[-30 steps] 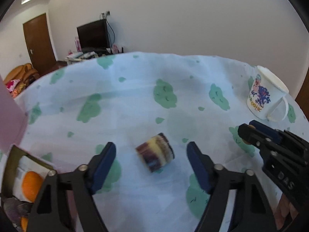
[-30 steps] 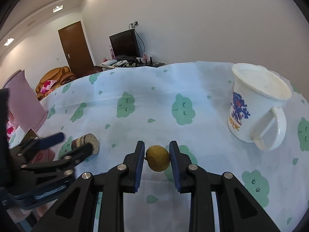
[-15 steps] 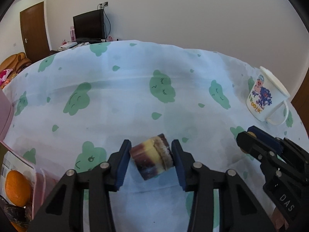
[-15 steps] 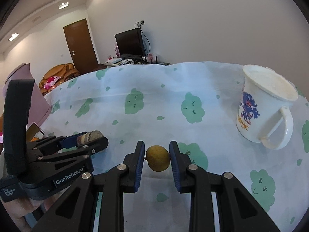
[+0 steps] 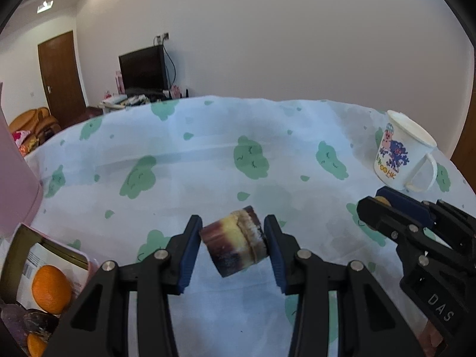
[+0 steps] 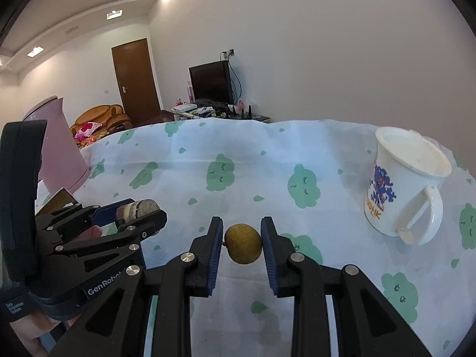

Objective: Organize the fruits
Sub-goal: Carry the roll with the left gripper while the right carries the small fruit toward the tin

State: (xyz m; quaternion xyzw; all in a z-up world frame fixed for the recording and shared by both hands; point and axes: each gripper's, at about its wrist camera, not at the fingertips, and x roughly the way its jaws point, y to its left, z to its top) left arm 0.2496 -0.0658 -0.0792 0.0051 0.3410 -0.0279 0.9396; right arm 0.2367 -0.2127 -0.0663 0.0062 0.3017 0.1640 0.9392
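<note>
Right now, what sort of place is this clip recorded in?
Most likely a home living room. A television stands against the far wall, an orange sofa sits by a wooden door, and the work surface is a table under a cloud-print tablecloth.

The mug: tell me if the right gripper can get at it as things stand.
Probably not yet. The right gripper is shut on a small yellow-brown fruit, so its fingers are taken. The path itself looks free: only bare tablecloth lies between it and the mug.

Cloud-print tablecloth [image 5: 208, 160] under white mug [image 5: 398, 157], pink jug [image 6: 59, 148]
</note>
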